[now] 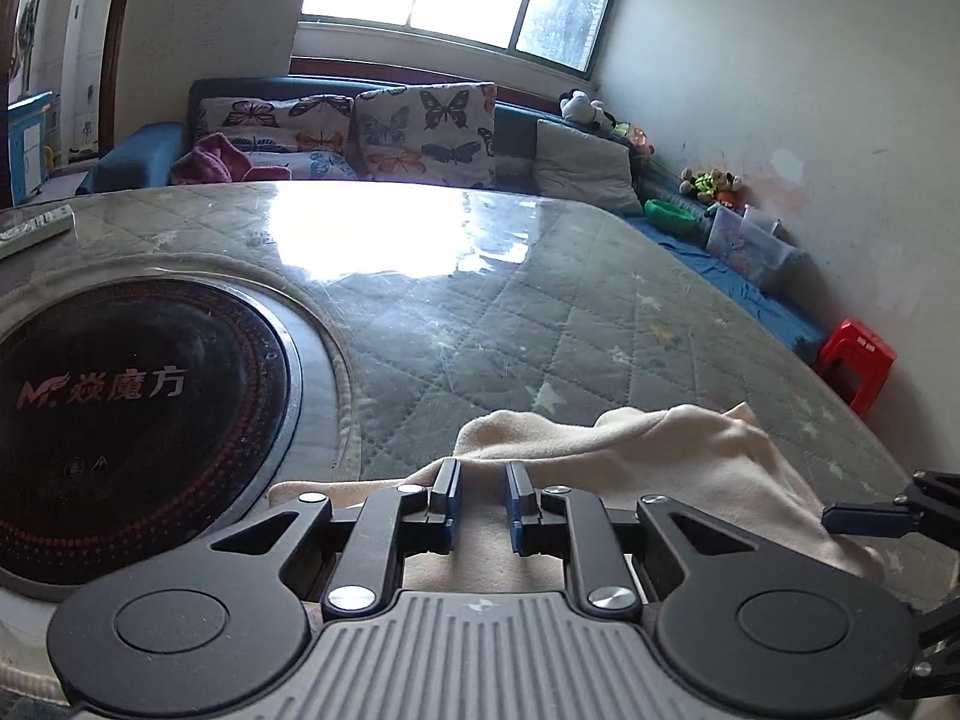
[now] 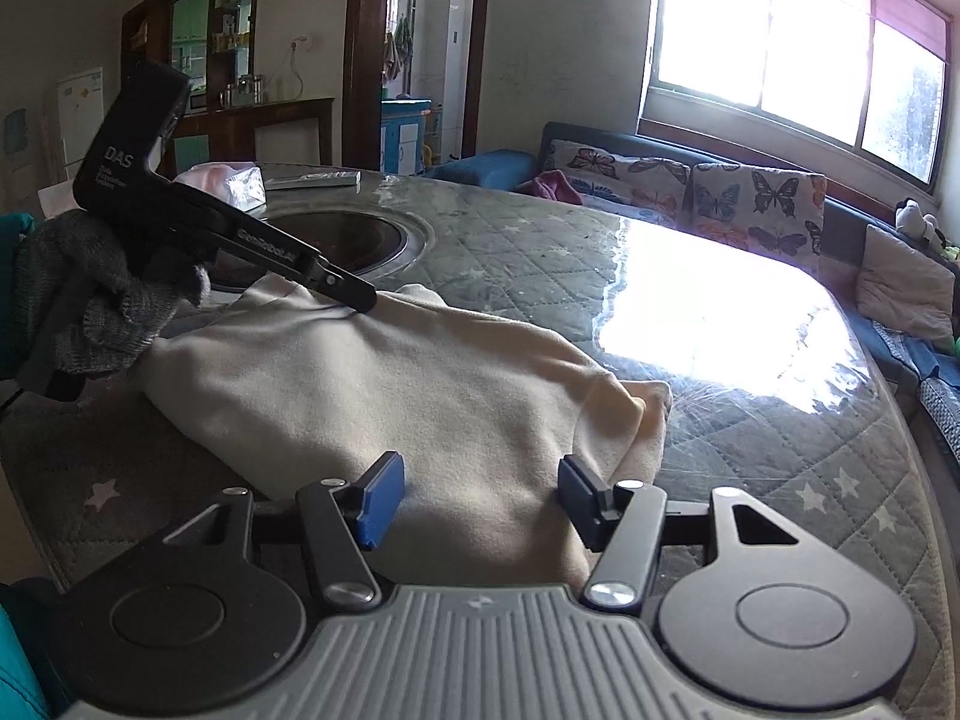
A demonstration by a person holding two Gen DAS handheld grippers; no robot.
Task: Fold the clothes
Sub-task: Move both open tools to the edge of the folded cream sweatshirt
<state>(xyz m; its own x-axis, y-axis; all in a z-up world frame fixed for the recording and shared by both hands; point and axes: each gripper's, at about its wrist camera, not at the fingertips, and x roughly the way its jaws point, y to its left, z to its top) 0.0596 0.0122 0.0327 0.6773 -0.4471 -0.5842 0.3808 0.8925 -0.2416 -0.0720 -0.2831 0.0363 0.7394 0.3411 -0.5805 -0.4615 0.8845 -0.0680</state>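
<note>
From my left wrist camera, I see my left gripper [image 1: 483,501] low over the near edge of the cream garment [image 1: 654,456], its two blue-padded fingers [image 1: 451,498] a narrow gap apart with the cloth running beneath and between them. I cannot tell whether they pinch any fabric. The garment lies bunched on the quilted table cover [image 1: 540,324], just right of the round black cooktop [image 1: 126,420] sunk into the table. The tip of my right gripper [image 1: 870,516] shows at the right edge, touching the garment's far side. Beyond the table stands a sofa with butterfly cushions [image 1: 420,126], and a red stool [image 1: 858,360] sits by the wall.

From my right wrist camera, my right gripper [image 2: 474,498] is spread wide, its fingers [image 2: 378,501] on either side of a hump of the cream garment [image 2: 390,384] and holding nothing. The garment lies as a thick, folded bundle across the near part of the table cover [image 2: 780,468]. At the left, my gloved hand [image 2: 90,312] holds the left gripper [image 2: 354,294], whose tip presses down on the garment's far edge, close to the cooktop [image 2: 348,240]. The butterfly cushions [image 2: 750,198] line the sofa under the window.
</note>
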